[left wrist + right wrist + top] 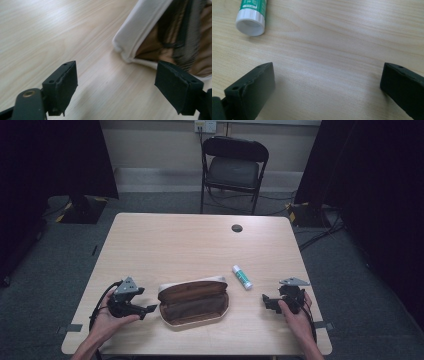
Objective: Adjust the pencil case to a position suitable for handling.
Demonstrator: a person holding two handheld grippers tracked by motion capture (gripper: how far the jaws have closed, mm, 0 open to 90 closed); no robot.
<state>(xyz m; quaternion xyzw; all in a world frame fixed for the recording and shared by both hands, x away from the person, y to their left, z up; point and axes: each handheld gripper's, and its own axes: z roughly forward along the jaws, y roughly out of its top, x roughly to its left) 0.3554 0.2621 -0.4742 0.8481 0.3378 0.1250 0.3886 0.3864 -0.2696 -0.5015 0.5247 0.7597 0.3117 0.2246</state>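
Left gripper [148, 309] sits just left of the case [194, 301], jaws spread wide, holding nothing; in the left gripper view the case's white end [135, 37] lies just ahead of the far jaw, not touching. Right gripper [267, 301] rests well right of the case, jaws also wide and empty. Case lies open on the counter [165, 245], brown lining up, lid folded back. Glue stick [242, 277] lies just off the case's far right corner, white cap [250, 25] toward the right gripper.

Judged step: right gripper takes the stick for loading into the case. Advice: approach across the stick's barrel, not the cap end, close at mid-length so it cannot roll. Left gripper should pin the case's near rim so it does not slide.
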